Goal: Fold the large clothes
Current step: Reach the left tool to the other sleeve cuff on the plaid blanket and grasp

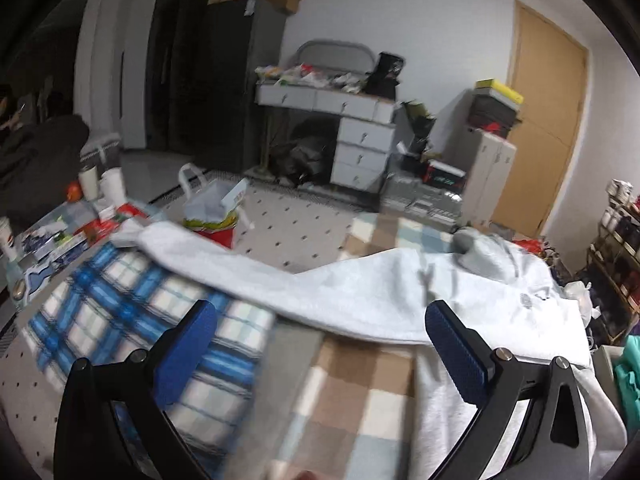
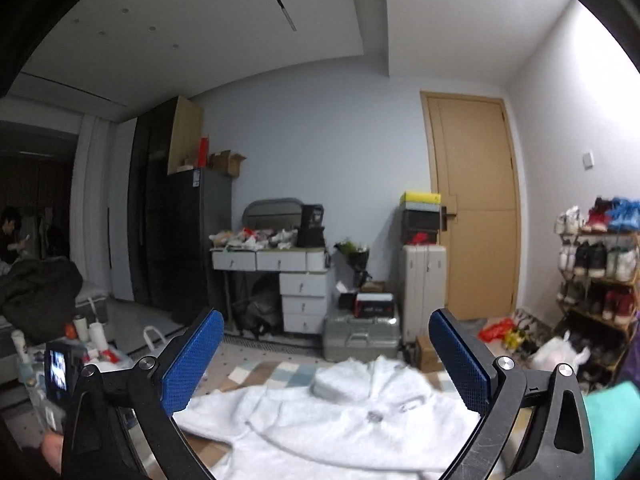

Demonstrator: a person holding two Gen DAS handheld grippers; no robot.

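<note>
Lying flat, apparently, white hoodie (image 2: 340,420); both grippers gaping, empty.

Wooden door (image 2: 474,208), white drawers (image 2: 302,294) — shoe rack (image 2: 596,276)

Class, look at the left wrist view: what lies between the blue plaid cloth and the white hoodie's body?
The white hoodie's long sleeve stretches across there, over brown checked bedding; the blue plaid cloth lies at its far end.
</note>
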